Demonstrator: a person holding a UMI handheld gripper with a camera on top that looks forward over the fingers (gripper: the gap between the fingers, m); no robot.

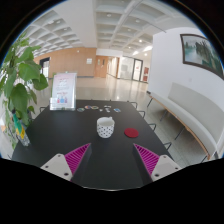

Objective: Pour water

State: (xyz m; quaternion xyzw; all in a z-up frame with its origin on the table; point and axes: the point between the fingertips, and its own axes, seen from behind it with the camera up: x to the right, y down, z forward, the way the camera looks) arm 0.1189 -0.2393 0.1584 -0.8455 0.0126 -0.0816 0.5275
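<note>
Fingers (111, 160) apart, short of cup (105, 127)

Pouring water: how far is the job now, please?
Nothing looks done yet. The gripper is open and holds nothing. A white patterned cup stands beyond its fingers on the dark table, beside a red lid. Still left: reach the cup, grasp it and pour.

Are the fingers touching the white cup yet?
Apart. The gripper view shows dark table between the open fingers and the white cup, which stands ahead of them beside a red lid.
</note>
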